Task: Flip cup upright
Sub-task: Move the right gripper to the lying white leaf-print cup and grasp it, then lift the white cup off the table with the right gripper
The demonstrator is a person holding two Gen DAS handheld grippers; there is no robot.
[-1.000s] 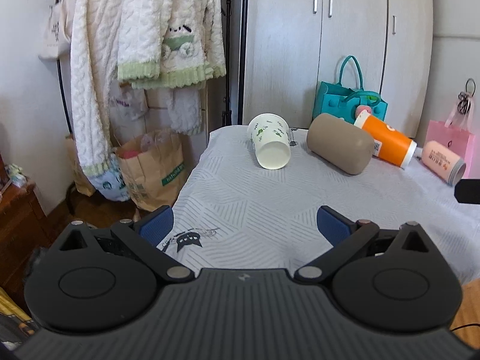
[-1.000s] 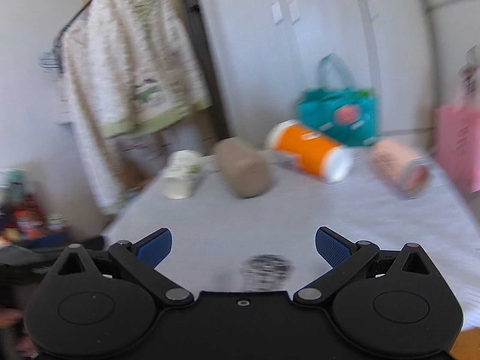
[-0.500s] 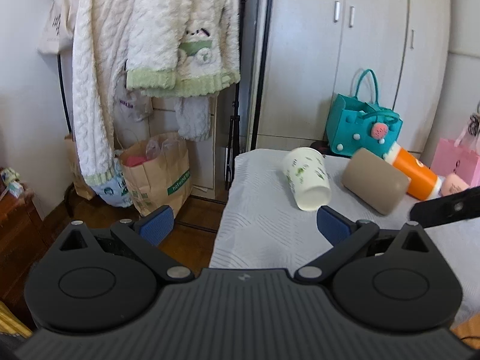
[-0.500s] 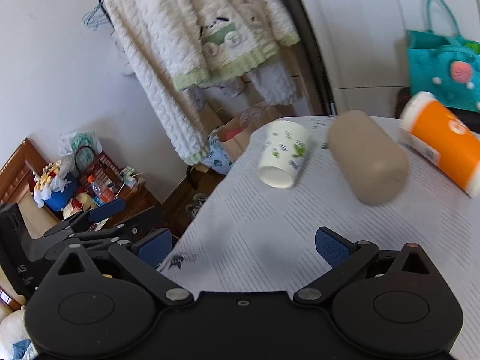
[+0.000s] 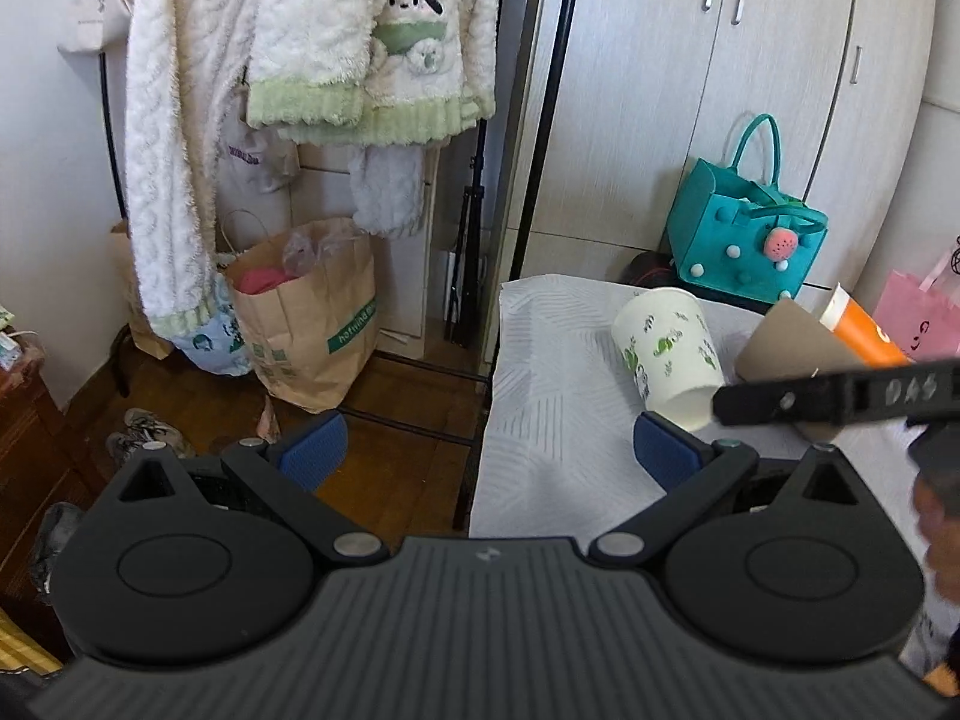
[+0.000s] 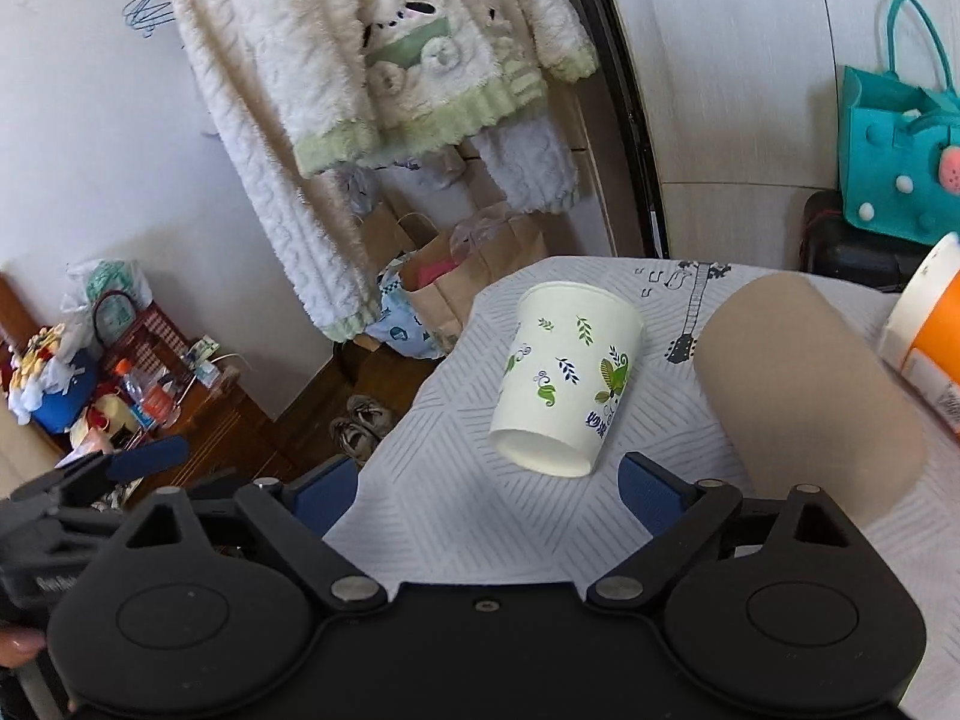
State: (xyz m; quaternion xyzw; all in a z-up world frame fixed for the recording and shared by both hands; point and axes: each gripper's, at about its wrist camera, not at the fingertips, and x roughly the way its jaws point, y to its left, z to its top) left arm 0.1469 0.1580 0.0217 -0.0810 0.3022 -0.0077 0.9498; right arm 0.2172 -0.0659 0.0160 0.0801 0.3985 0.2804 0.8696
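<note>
Nothing is righted yet: the white paper cup with green leaf print (image 6: pixel 567 387) lies on its side on the grey patterned tablecloth (image 6: pixel 456 516), untouched, just ahead of the right gripper (image 6: pixel 487 489), both grippers' jaws apart.

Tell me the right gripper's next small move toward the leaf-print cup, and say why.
Probably ease the right gripper forward so its open fingers straddle the leaf-print cup. The cup lies on its side on the patterned cloth, just ahead of the fingertips and roughly centred between them, untouched; the brown cup lies close on its right.
</note>
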